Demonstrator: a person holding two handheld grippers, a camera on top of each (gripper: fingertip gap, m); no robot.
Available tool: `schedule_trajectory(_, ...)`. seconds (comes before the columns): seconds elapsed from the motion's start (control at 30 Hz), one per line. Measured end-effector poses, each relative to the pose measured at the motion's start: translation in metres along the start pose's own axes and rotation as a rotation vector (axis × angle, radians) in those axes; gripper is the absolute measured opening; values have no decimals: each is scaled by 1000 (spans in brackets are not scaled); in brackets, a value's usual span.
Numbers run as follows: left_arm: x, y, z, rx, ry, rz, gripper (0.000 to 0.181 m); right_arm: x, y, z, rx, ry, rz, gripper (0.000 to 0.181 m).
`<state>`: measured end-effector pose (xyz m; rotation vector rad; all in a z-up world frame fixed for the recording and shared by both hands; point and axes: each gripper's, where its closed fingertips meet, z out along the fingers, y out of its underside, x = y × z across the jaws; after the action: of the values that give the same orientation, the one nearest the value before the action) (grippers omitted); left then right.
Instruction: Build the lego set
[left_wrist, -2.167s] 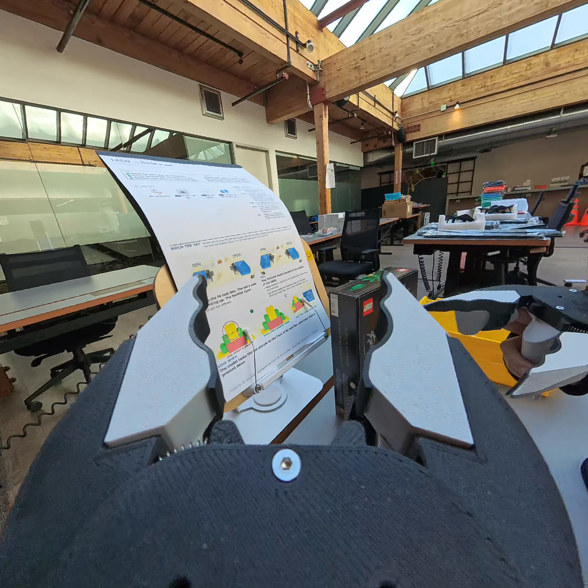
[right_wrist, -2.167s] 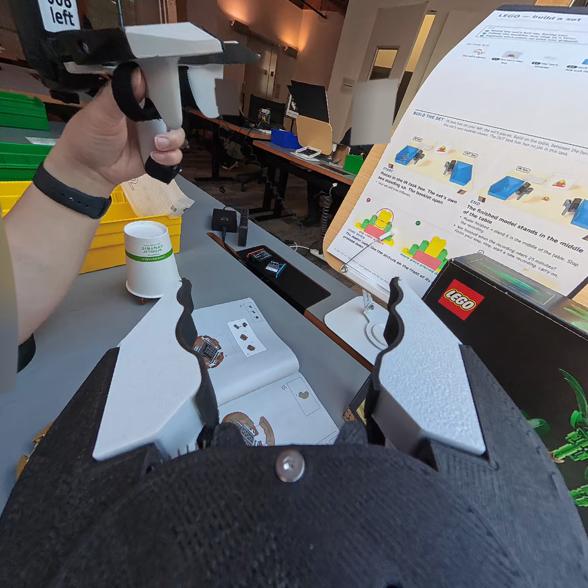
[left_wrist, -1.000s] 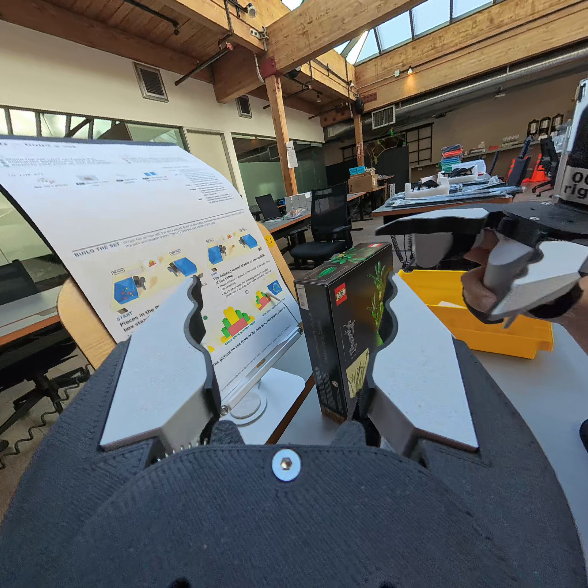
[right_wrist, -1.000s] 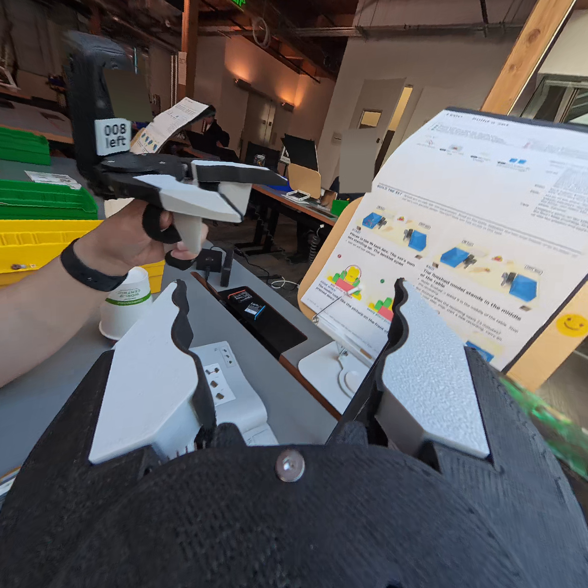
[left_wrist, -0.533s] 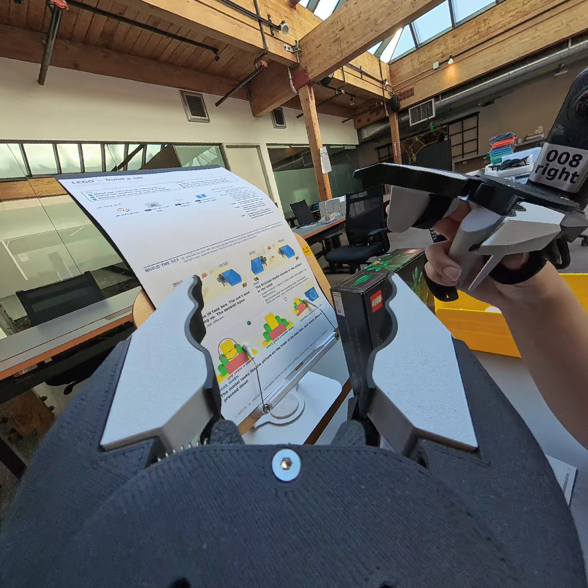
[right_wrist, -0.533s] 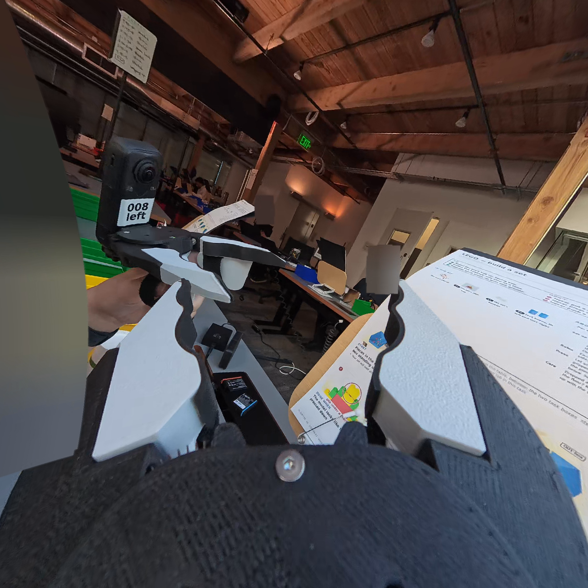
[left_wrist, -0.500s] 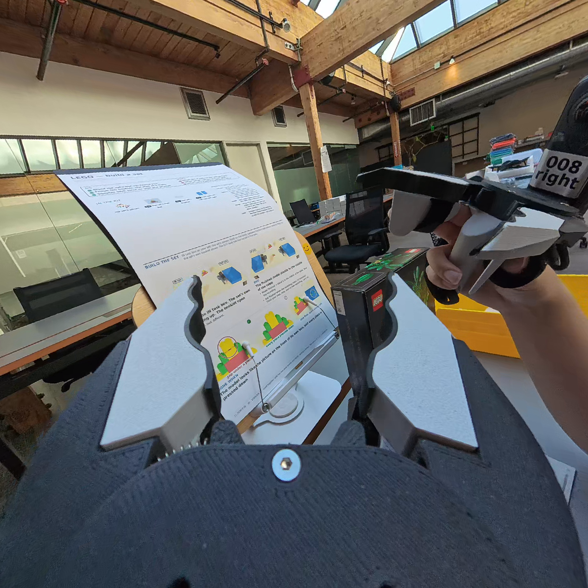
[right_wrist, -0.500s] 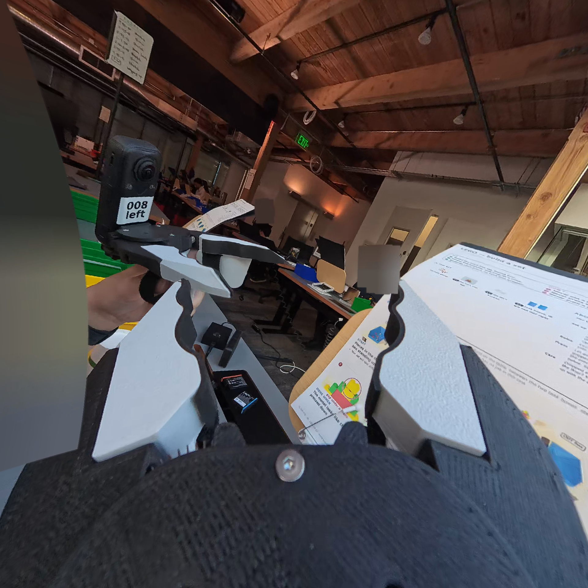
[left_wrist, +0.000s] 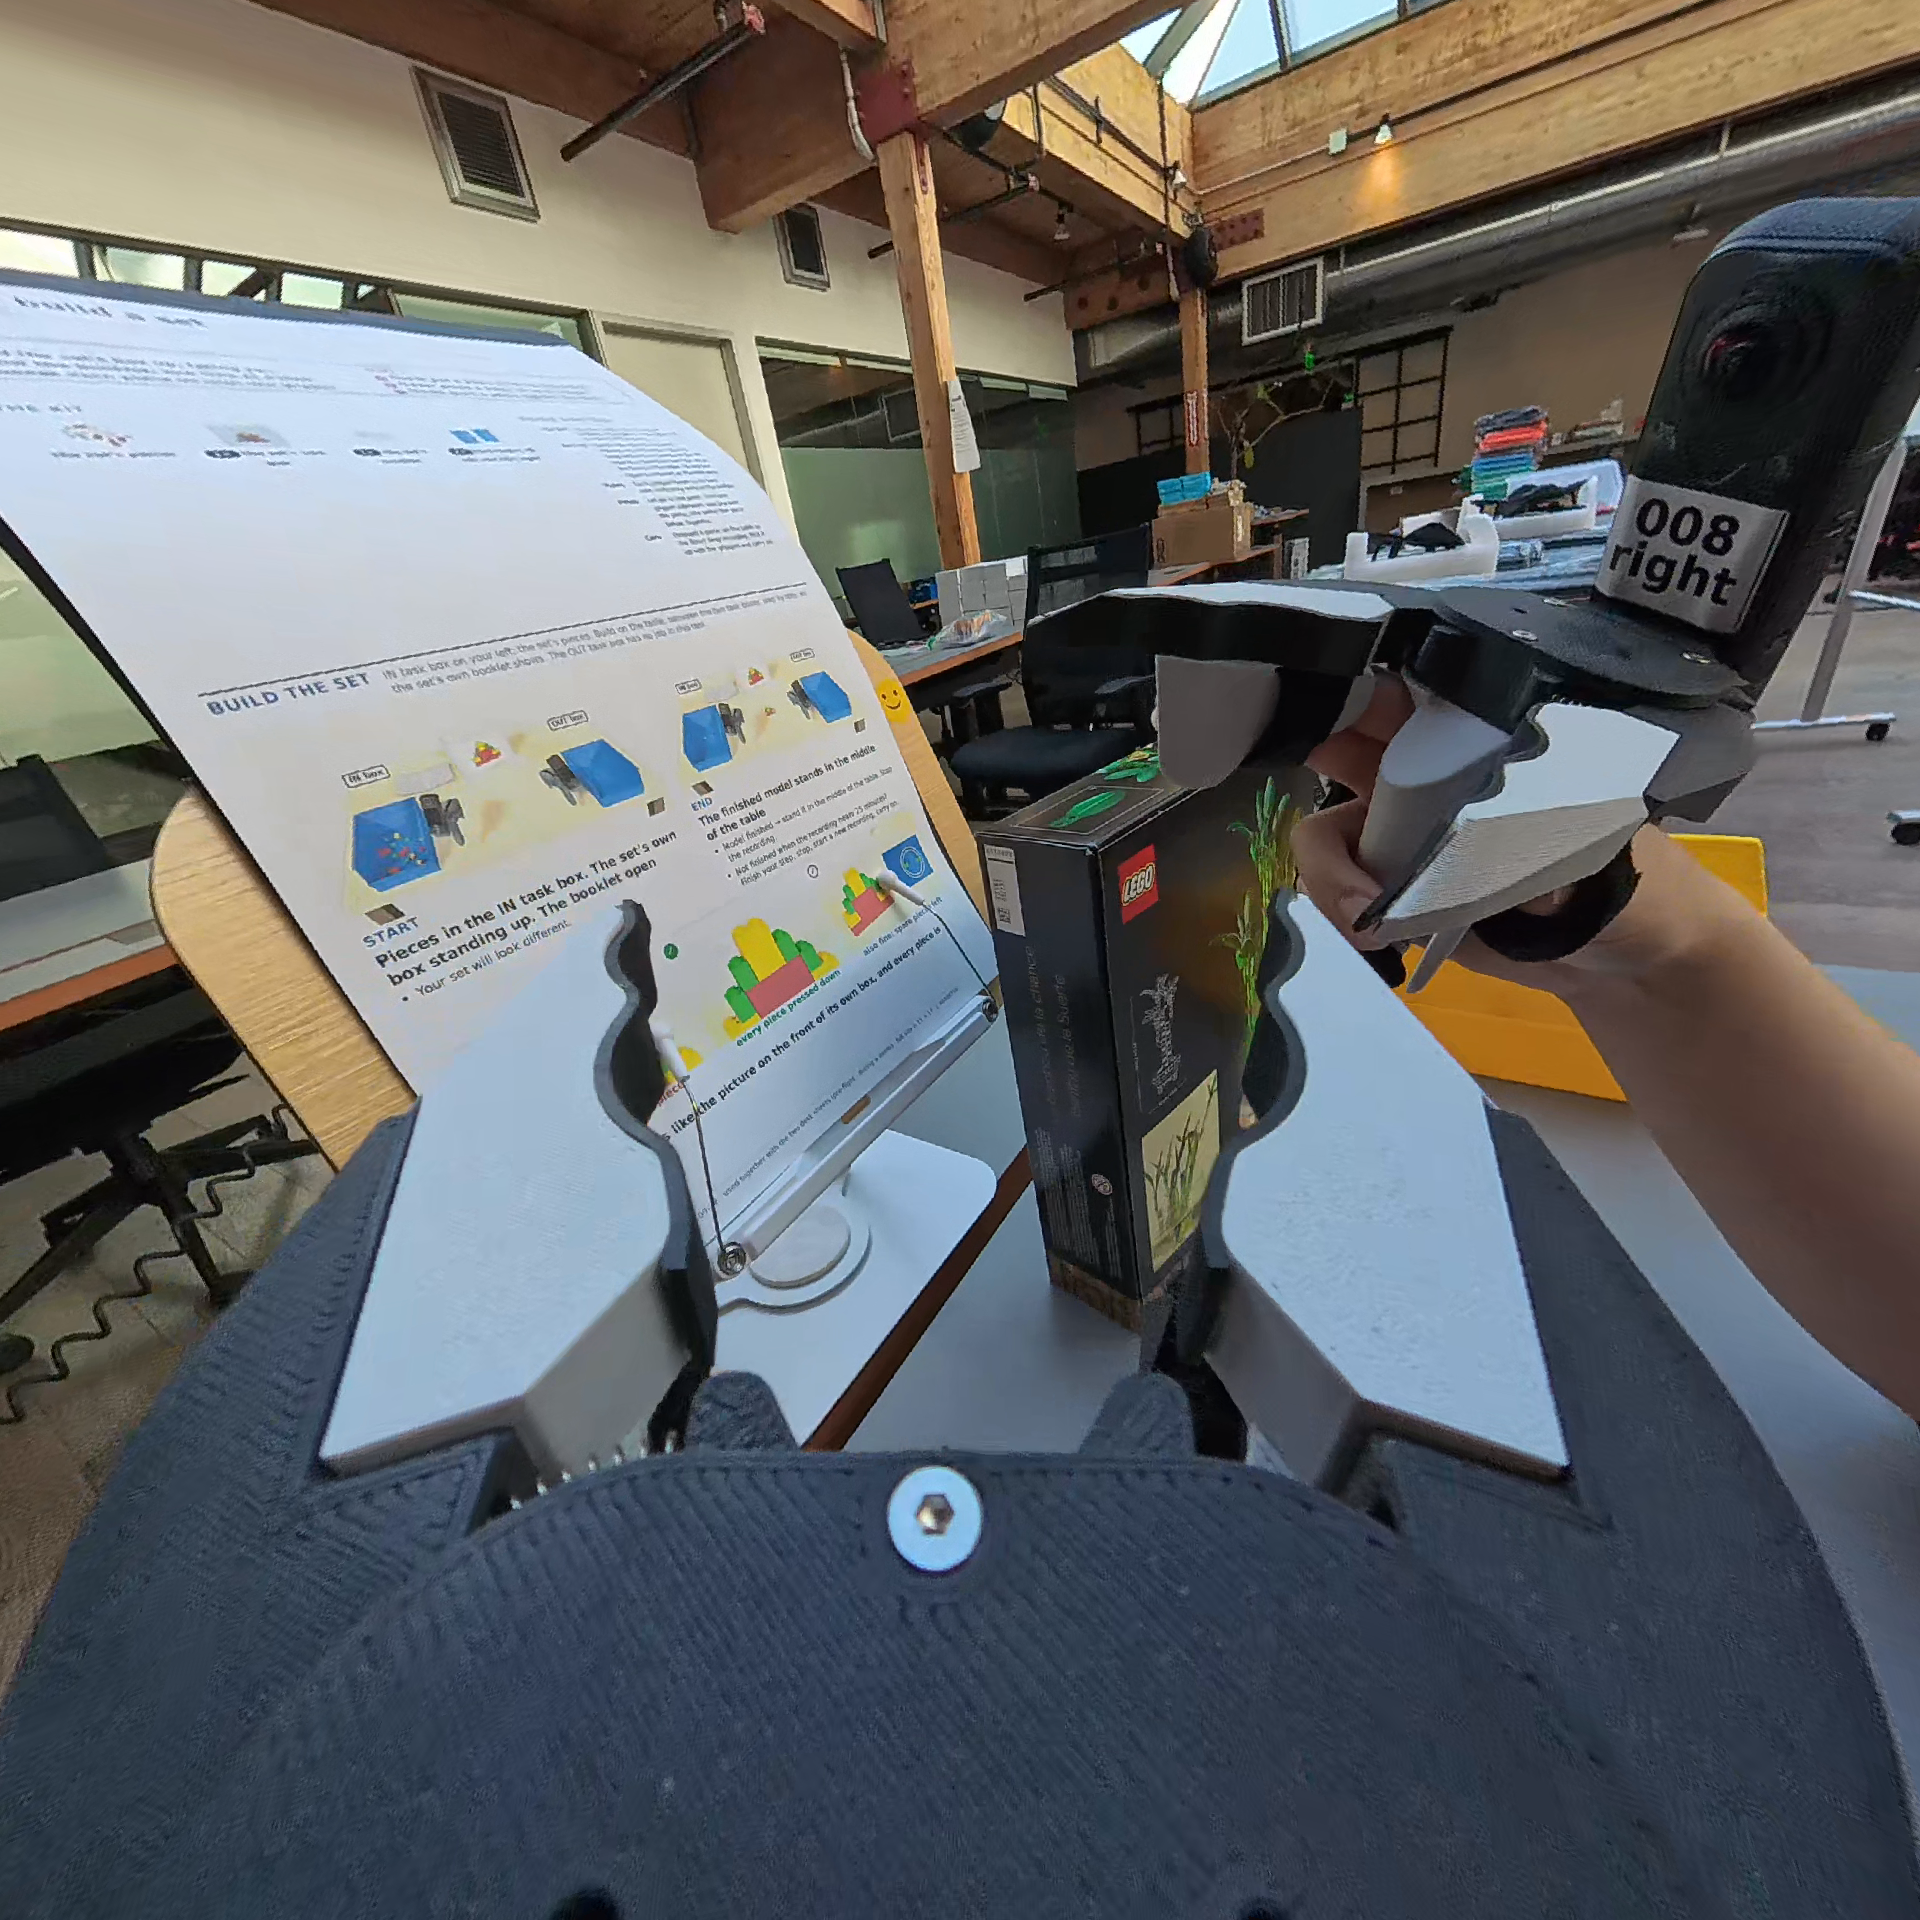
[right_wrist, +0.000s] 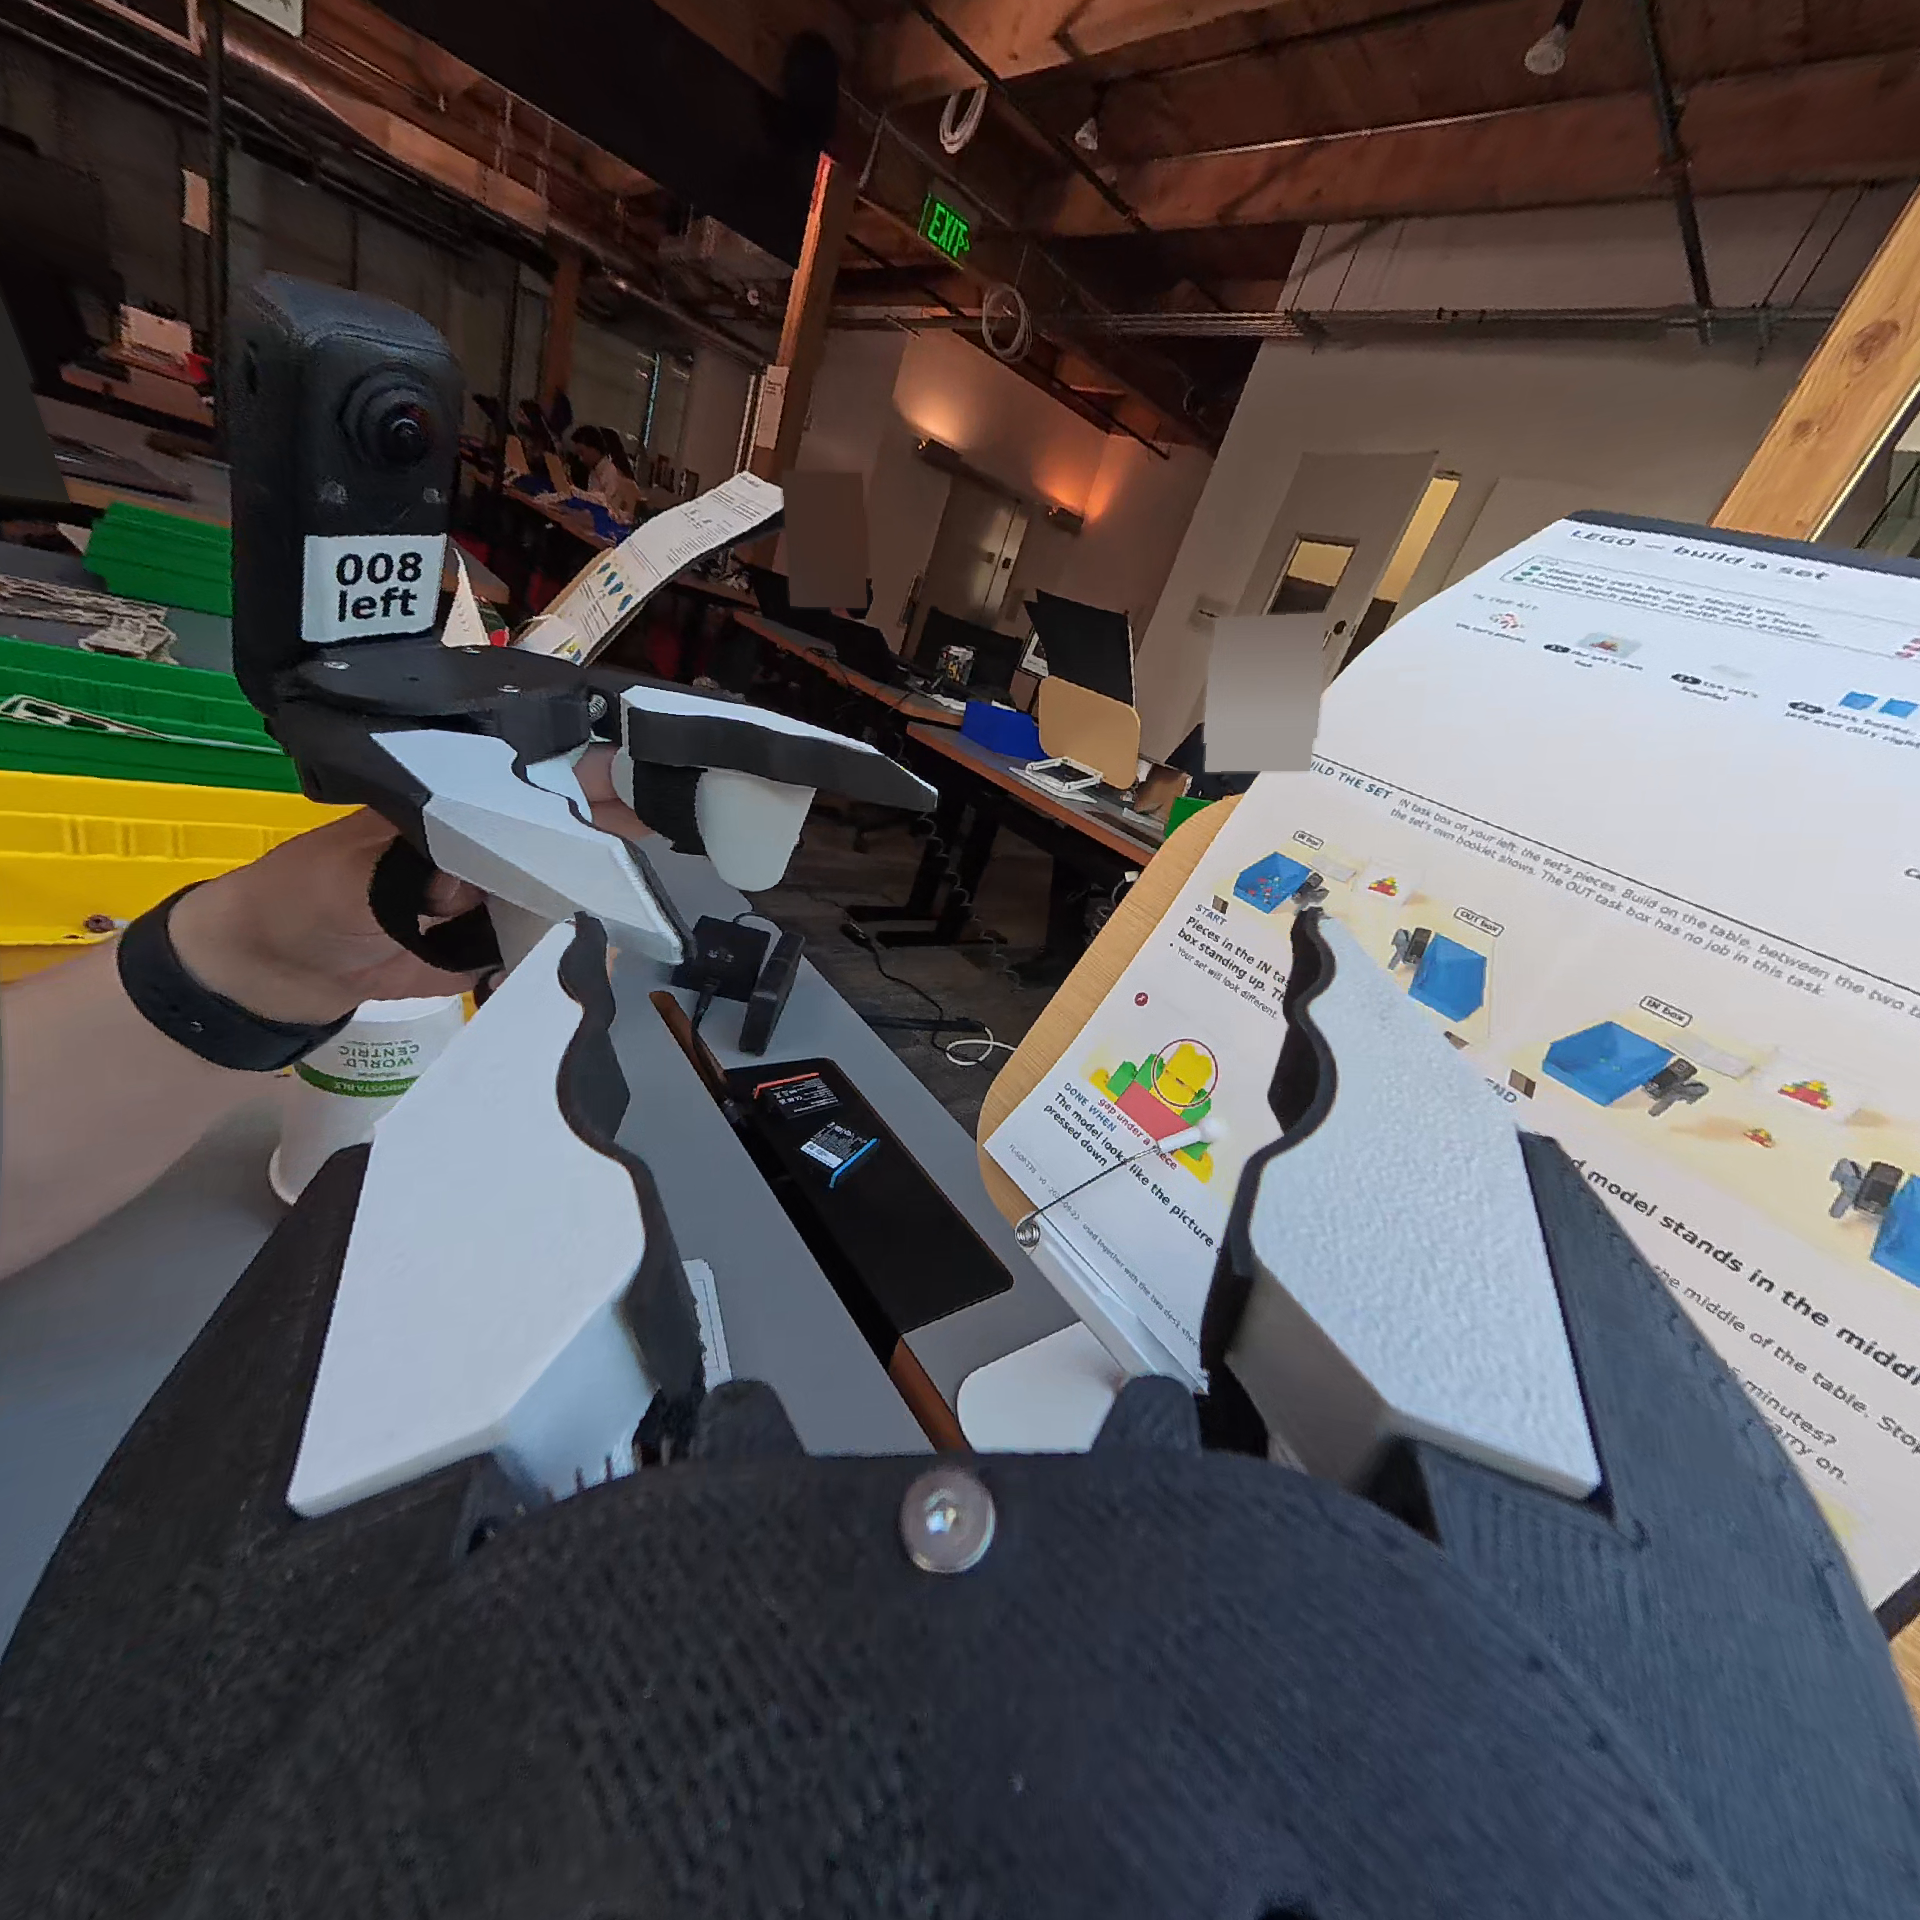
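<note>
A black lego set box (left_wrist: 1122, 1039) with a green plant picture stands upright on the grey table (left_wrist: 997, 1340), right of a printed instruction sheet (left_wrist: 468, 675) on a stand. My left gripper (left_wrist: 951, 935) is open and empty, held above the table and facing the sheet and the box. It also shows in the right wrist view (right_wrist: 800, 873), gripped by a hand. My right gripper (right_wrist: 945, 935) is open and empty, facing the sheet (right_wrist: 1610, 935). In the left wrist view it (left_wrist: 1226, 727) hovers just above the box top. No loose pieces show.
A yellow bin (left_wrist: 1538, 1029) sits behind the box at the right. At the left are another yellow bin (right_wrist: 104, 842), green bins (right_wrist: 125, 686) and a white paper cup (right_wrist: 343, 1091). A black tray with a battery (right_wrist: 862, 1174) lies along the table's far edge.
The right wrist view has tipped down from the ceiling toward the table edge and sheet. The left gripper has moved closer to the box. Both grippers stay open and empty.
</note>
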<state>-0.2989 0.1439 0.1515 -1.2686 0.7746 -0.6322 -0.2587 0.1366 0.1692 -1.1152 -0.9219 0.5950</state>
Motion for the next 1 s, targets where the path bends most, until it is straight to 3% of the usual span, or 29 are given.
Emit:
schedule_trajectory(0.23, -6, -6, -12, -44, -81, 89, 116, 5, -14, -10, -14, 39, -23, 126)
schedule_trajectory(0.37, -16, -24, -27, -113, -199, 86, 114, 4, -32, -24, -49, 108, 55, 105)
schedule_trajectory(0.57, 1, 8, -111, -415, -345, 84, 98, -34, 34, -52, -445, 150, 23, 84)
schedule_trajectory(0.7, 14, 49, -166, -621, -368, -53, 93, -79, 78, -65, -650, 28, 153, 69)
schedule_trajectory(0.77, 14, 64, -190, -679, -400, -68, 88, -92, 80, -66, -651, 8, 168, 70)
schedule_trajectory(0.87, 13, 68, -207, -647, -426, -93, 83, -102, 66, -63, -497, 19, 177, 66)
schedule_trajectory(0.93, 6, 58, -217, -662, -471, -69, 82, -110, 69, -68, -555, -39, 161, 72)
schedule_trajectory(1.0, 3, 40, -223, -594, -506, -19, 81, -99, 61, -72, -520, 27, 138, 75)
